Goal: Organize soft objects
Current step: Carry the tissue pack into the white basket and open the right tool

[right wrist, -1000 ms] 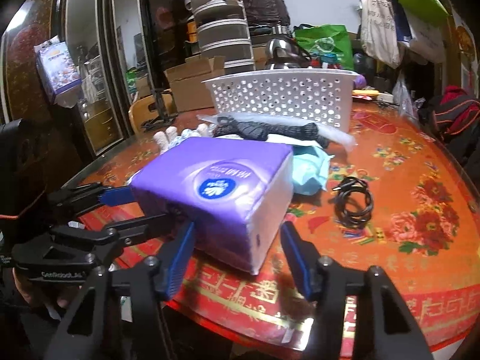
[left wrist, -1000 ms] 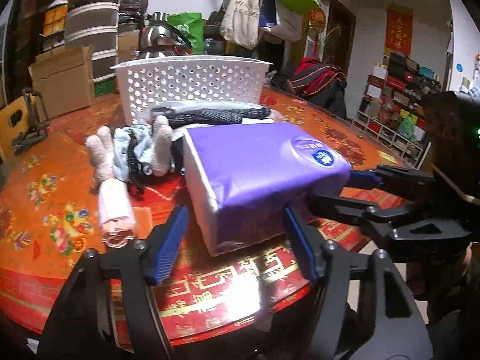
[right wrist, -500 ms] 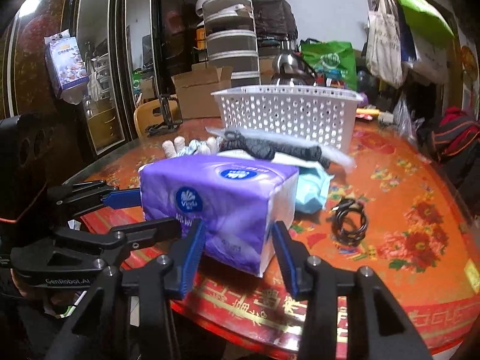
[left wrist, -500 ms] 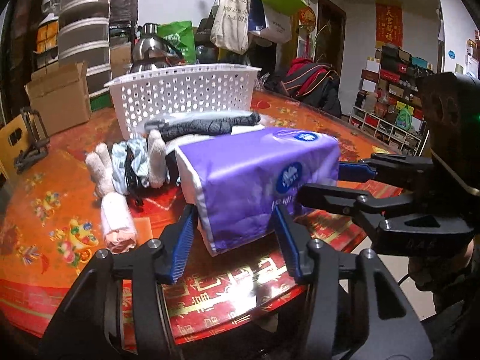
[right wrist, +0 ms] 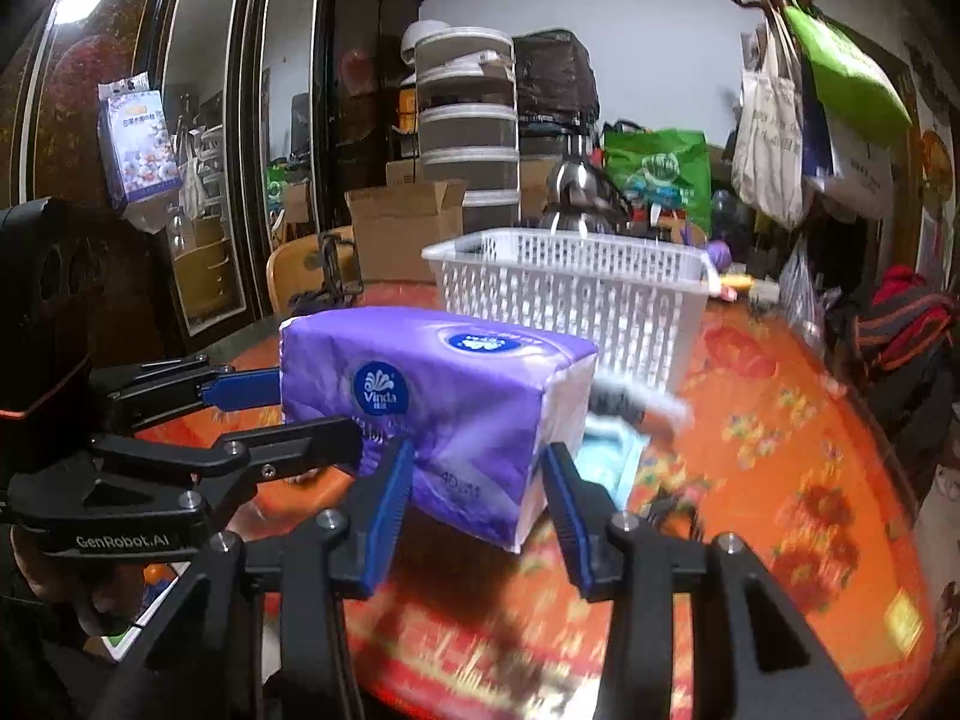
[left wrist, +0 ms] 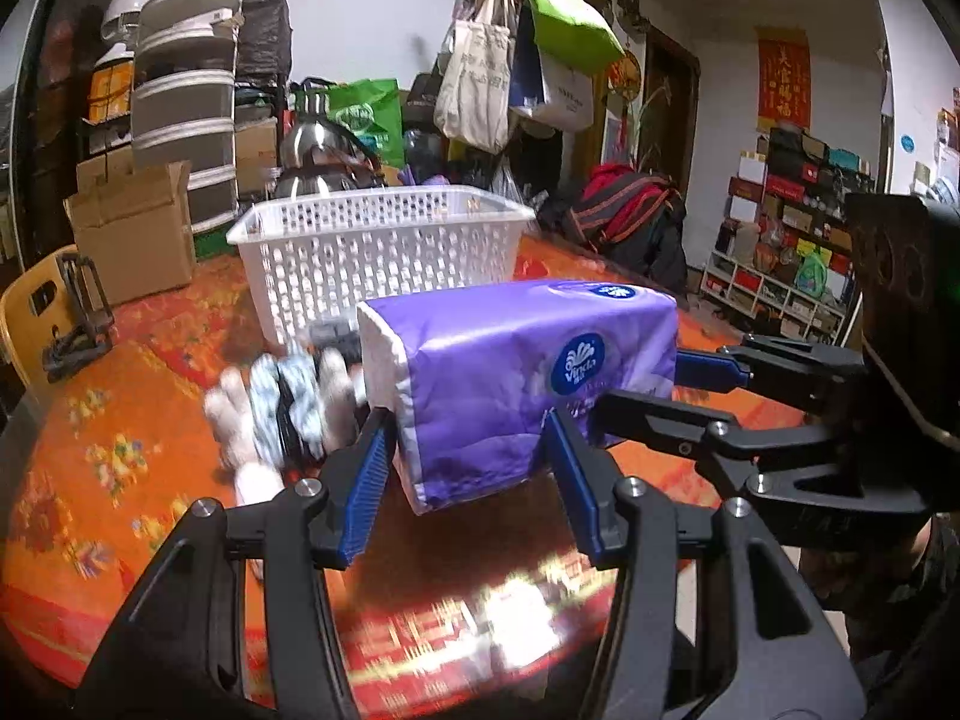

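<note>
A purple tissue pack [left wrist: 522, 378] hangs in the air above the table, held at both ends. My left gripper [left wrist: 468, 468] is shut on its near end; the right gripper [left wrist: 648, 390] clamps the far end. In the right wrist view my right gripper [right wrist: 474, 480] grips the pack [right wrist: 444, 402] and the left gripper [right wrist: 300, 414] holds its other end. A white perforated basket [left wrist: 378, 252] stands behind the pack, also in the right wrist view [right wrist: 576, 294]. Rolled socks and gloves [left wrist: 282, 408] lie on the table left of the pack.
The round red patterned table [left wrist: 120, 420] carries a light blue cloth [right wrist: 606, 456] and a dark bundle [right wrist: 618, 402] near the basket. A cardboard box [left wrist: 132, 234], stacked containers [left wrist: 180, 108] and hanging bags [left wrist: 522, 60] stand behind. A chair [left wrist: 36, 324] is at left.
Both grippers have lifted the tissue pack off the table and raised it toward the height of the basket rim. The view has tilted upward.
</note>
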{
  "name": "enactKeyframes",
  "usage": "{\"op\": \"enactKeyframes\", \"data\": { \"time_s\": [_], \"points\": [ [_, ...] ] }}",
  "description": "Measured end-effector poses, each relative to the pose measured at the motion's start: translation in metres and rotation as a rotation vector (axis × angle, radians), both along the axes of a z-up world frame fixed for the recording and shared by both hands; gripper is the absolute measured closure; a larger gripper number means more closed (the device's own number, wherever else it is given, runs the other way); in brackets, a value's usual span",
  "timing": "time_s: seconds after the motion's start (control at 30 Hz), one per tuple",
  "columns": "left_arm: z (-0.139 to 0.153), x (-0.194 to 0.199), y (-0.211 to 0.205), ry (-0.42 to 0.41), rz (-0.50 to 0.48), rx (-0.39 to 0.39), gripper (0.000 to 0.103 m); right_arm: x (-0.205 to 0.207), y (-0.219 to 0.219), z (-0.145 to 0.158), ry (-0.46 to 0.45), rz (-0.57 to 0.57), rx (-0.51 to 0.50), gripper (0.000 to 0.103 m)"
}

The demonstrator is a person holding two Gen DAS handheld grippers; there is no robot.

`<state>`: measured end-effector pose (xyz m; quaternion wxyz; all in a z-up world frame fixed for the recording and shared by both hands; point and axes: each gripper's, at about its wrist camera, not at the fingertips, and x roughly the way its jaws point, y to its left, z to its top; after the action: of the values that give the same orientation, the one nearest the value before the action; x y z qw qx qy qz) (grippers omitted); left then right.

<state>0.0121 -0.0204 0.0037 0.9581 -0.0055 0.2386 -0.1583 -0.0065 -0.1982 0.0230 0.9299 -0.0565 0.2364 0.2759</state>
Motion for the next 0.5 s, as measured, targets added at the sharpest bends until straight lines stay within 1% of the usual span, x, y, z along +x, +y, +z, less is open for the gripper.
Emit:
{"op": "enactKeyframes", "data": {
  "time_s": [0.03,0.13,0.27,0.4,0.5],
  "points": [
    [0.007,0.004,0.0,-0.008,0.003,-0.003,0.053,0.005,0.002,0.008,-0.025,-0.007,-0.014,0.059],
    [0.032,0.02,0.002,-0.038,0.011,0.002,0.053,0.028,0.008,0.033,-0.058,-0.006,-0.042,0.059],
    [0.067,0.063,0.009,-0.038,0.01,-0.007,0.053,0.076,0.013,0.063,-0.052,-0.015,-0.041,0.059],
    [0.1,0.125,0.016,-0.009,0.014,-0.016,0.053,0.14,0.02,0.09,-0.028,-0.037,-0.057,0.059],
    [0.113,0.18,0.021,0.042,0.024,-0.023,0.053,0.187,0.026,0.097,0.026,-0.037,-0.069,0.06]
  ]
}}
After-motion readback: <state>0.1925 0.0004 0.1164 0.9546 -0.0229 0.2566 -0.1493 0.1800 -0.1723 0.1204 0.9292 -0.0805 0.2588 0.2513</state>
